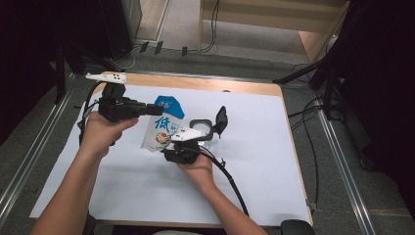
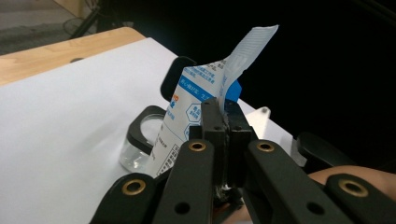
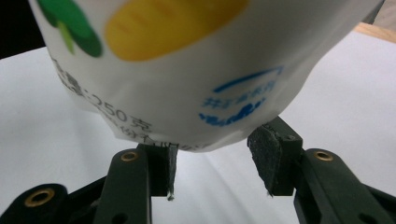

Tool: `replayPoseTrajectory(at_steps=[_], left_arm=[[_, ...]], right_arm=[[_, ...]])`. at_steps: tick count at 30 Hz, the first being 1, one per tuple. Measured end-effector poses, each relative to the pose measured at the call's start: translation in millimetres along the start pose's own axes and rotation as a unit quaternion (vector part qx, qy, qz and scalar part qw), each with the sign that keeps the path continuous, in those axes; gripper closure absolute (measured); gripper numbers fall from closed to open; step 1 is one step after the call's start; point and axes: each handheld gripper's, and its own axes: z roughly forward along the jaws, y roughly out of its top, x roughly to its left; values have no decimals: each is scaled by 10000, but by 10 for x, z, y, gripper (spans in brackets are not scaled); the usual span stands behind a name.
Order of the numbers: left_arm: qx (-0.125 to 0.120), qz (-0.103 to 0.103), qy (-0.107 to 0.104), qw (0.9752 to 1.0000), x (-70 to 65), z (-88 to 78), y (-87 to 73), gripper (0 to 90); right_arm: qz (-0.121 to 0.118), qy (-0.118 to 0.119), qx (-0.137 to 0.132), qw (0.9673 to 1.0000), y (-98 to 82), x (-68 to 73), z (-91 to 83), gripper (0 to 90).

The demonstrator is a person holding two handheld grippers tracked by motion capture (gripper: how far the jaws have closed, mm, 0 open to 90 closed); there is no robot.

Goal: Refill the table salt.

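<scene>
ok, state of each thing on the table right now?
pouch: upright, lifted, top corner pinched in the left claw.
left claw: shut on the pouch's top edge.
right claw: jaws apart at the pouch's bottom, not pressing.
jar: on the paper behind the pouch, open.
lid: hinged, flipped up.
paper: flat over the tabletop.

A milk pouch (image 1: pixel 164 128) hangs upright over the middle of the bench (image 1: pixel 254 161). The left hand-held gripper (image 1: pixel 155 110) meets its top corner from the left; the right hand-held gripper (image 1: pixel 172 149) sits beneath its lower end. Just right of the pouch stands a glass container (image 1: pixel 201 129), its lid (image 1: pixel 221 120) raised behind it.
</scene>
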Motion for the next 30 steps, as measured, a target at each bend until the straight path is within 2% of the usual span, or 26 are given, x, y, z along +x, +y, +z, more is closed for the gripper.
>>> replayPoseTrajectory(at_steps=[4,6,10,12,15,19,23,26,28,30], left_arm=[[-85,-41,-115,9999,-38,-28,15,900],[-115,-27,-112,9999,-45,-49,21,900],[-50,-139,-105,9998,-4,-39,2,900],[-50,-200,-141,9997,17,-22,-8,900],[-69,-167,-1,9998,21,-17,-8,900],[-20,-95,269,9996,49,6,-13,900],[0,-62,458,9989,67,68,-17,900],[47,-1,561,9984,66,134,-10,900],[83,21,587,9982,67,194,-9,900],[135,25,587,9982,68,252,-10,900]], right_arm=[[165,-128,-70,9998,-35,-26,43,505],[166,-241,-69,9995,-60,-25,68,494],[317,-315,-267,9986,-69,-5,67,484],[302,-343,-357,9983,-55,0,65,487],[209,-372,-399,9983,-45,14,54,512],[44,-251,-317,9992,-54,55,28,521],[-49,-181,-259,9995,-69,102,7,487],[-23,-261,-189,9995,-78,93,5,419],[-3,-207,-129,9997,-83,90,5,416],[-102,-151,-76,9998,-87,100,-5,449]])
